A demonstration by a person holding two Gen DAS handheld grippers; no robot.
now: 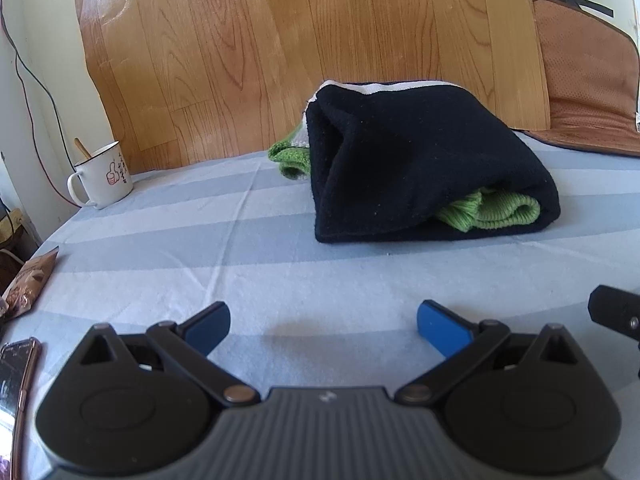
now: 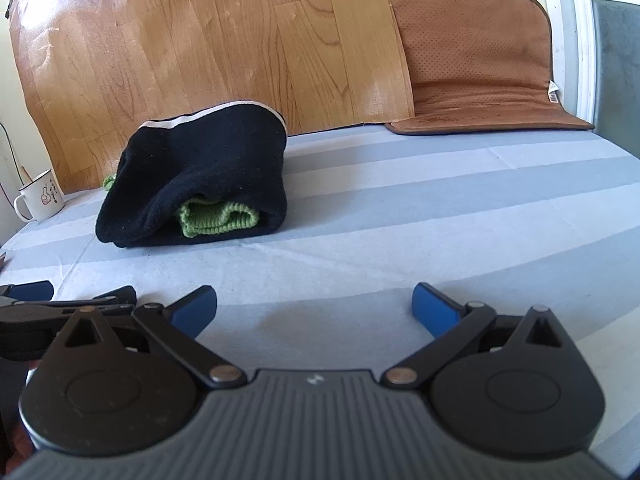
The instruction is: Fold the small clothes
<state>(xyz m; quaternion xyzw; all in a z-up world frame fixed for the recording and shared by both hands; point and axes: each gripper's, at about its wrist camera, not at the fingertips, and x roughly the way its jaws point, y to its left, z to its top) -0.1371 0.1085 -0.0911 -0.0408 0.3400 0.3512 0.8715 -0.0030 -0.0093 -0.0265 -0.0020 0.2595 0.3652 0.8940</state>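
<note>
A folded black garment [image 1: 420, 168] [image 2: 200, 176] with a white trim lies on the striped blue sheet [image 1: 200, 240] [image 2: 400, 216]. A green knit piece [image 1: 496, 212] [image 2: 218, 218] is tucked inside it and also pokes out at its far left [image 1: 290, 158]. My left gripper [image 1: 323, 330] stands open low over the sheet, well in front of the bundle, with nothing between its blue pads [image 1: 440, 330]. My right gripper [image 2: 314, 314] is also open and empty, nearer than the bundle and to its right. The left gripper's fingers [image 2: 32, 292] show at the right wrist view's left edge.
A white enamel mug [image 1: 104, 180] [image 2: 38, 196] with a wooden stick stands at the back left. A wood-grain sheet [image 1: 300, 40] [image 2: 200, 40] leans behind the bundle, a brown mat [image 1: 584, 80] [image 2: 480, 64] at back right. A phone [image 1: 16, 376] and a snack packet [image 1: 28, 280] lie at the near left edge.
</note>
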